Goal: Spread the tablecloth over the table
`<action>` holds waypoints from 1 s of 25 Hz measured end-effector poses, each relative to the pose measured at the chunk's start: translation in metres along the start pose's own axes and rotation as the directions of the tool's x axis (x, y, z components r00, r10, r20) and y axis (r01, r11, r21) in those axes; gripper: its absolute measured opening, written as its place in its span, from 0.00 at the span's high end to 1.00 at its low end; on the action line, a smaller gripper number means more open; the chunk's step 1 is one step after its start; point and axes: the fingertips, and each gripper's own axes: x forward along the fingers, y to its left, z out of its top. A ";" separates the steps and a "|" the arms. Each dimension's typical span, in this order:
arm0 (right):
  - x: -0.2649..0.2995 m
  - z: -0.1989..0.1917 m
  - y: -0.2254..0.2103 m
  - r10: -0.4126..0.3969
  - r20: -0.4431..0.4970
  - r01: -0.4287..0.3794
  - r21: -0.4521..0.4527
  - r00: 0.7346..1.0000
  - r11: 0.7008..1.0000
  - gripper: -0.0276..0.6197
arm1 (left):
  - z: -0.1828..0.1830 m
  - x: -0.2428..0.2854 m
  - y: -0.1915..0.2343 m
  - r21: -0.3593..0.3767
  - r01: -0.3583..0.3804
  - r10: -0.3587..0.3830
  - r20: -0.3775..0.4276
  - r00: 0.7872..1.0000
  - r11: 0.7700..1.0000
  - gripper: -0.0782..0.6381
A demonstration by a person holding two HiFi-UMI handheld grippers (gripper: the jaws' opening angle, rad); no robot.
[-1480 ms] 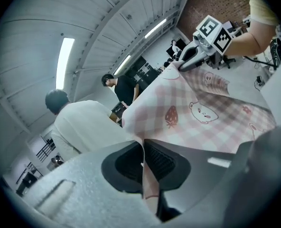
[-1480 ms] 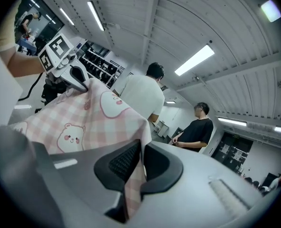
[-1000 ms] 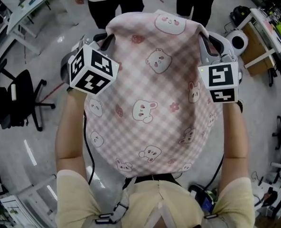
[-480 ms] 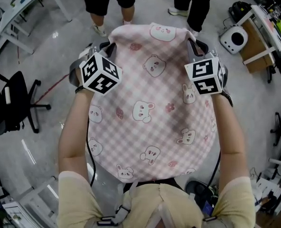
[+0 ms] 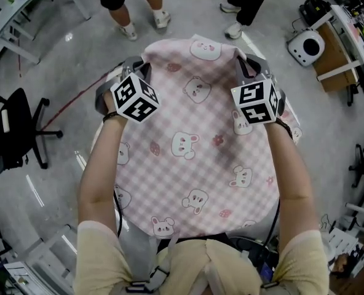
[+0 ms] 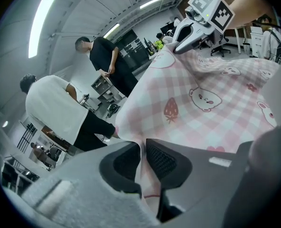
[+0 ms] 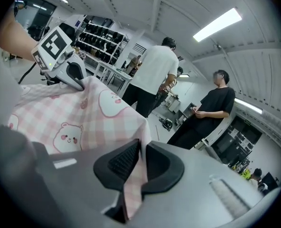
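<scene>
Left tool (image 6: 141,159) clamped on one far corner of the tablecloth (image 5: 194,158), fabric pinched between the pads; jaws have just been easing apart. Right tool (image 7: 139,159) grips the other far corner, likewise just loosening slightly. Cloth stretched between both tools in the air, sagging back to the person's waist. Two bystanders (image 5: 142,5) stand just beyond.

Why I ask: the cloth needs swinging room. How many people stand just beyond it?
2: a person in white beyond the tablecloth's far left corner, a person in black beyond its far right corner. Others may be hidden.
</scene>
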 end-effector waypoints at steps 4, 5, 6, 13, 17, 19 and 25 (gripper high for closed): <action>0.014 -0.015 0.010 -0.001 -0.008 0.001 -0.012 1.000 1.000 0.91 | -0.012 0.017 -0.010 -0.017 0.011 -0.011 -0.024 1.000 1.000 0.81; 0.016 -0.018 0.011 -0.008 -0.010 0.008 -0.016 1.000 1.000 0.91 | -0.013 0.020 -0.012 -0.020 0.013 -0.014 -0.026 1.000 1.000 0.81; 0.018 -0.021 0.012 -0.014 -0.012 0.014 -0.017 1.000 1.000 0.91 | -0.014 0.023 -0.014 -0.023 0.014 -0.014 -0.025 1.000 1.000 0.81; 0.027 -0.026 0.024 -0.002 -0.001 0.002 0.011 1.000 1.000 0.82 | -0.023 0.030 -0.016 -0.049 -0.005 0.005 -0.003 1.000 0.999 0.78; 0.026 -0.024 0.023 -0.011 0.005 0.011 0.026 1.000 1.000 0.76 | -0.025 0.028 -0.013 -0.061 -0.035 0.036 0.014 0.999 0.998 0.76; 0.026 -0.024 0.022 -0.024 0.010 0.024 0.030 1.000 0.999 0.72 | -0.025 0.027 -0.008 -0.060 -0.067 0.068 0.015 0.998 0.996 0.71; 0.021 -0.022 0.019 -0.069 0.024 0.067 0.067 0.997 0.996 0.58 | -0.027 0.012 0.000 -0.139 -0.095 0.101 0.043 0.994 0.986 0.67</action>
